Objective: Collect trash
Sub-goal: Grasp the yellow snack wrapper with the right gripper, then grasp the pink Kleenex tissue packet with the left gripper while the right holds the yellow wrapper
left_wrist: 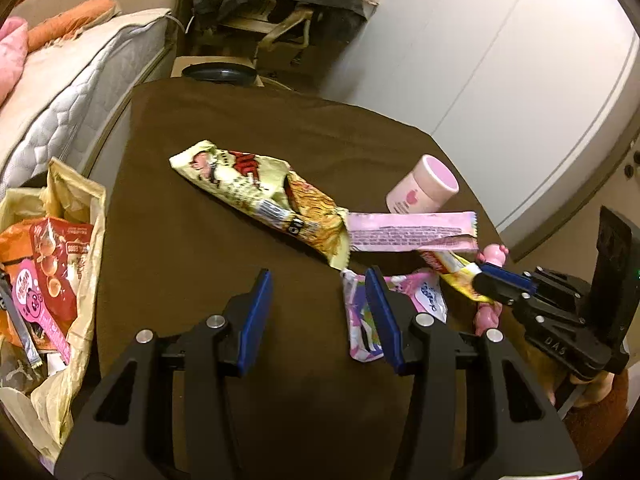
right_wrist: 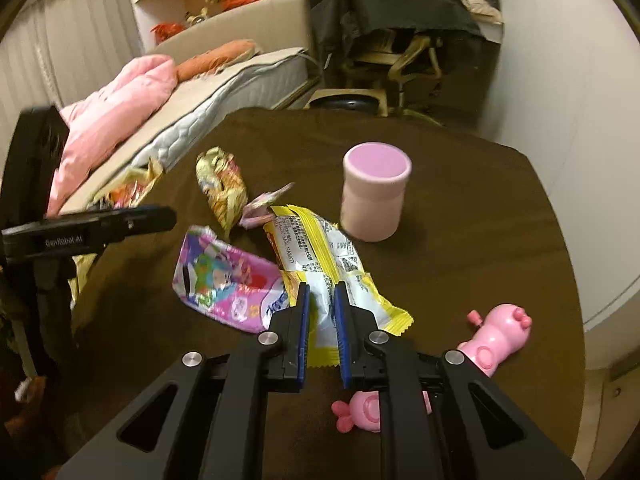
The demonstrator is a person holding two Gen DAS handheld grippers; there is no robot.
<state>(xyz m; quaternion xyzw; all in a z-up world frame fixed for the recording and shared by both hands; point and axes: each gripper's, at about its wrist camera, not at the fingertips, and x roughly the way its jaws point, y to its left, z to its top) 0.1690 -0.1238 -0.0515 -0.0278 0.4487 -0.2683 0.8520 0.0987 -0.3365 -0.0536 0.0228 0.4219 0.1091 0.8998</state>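
My right gripper (right_wrist: 321, 289) is shut on a yellow-and-white snack wrapper (right_wrist: 320, 248) lying on the brown table (right_wrist: 480, 248); it also shows from the side in the left wrist view (left_wrist: 482, 276), gripping that wrapper (left_wrist: 454, 268). My left gripper (left_wrist: 318, 280) is open and empty, low over the table. A pink cartoon wrapper (left_wrist: 362, 320) (right_wrist: 224, 280) lies by its right finger. A crumpled noodle packet (left_wrist: 264, 196) (right_wrist: 222, 188) and a long pink wrapper (left_wrist: 412, 230) lie farther out. A trash bag (left_wrist: 48, 280) full of wrappers hangs off the table's left edge.
A pink cup (right_wrist: 374, 196) (left_wrist: 424, 186) stands upright on the table. Two pink toy figures (right_wrist: 496, 334) (right_wrist: 360, 410) lie near the right gripper. A mattress with a pink blanket (right_wrist: 116, 112) lies left of the table; a chair (right_wrist: 408, 60) stands behind.
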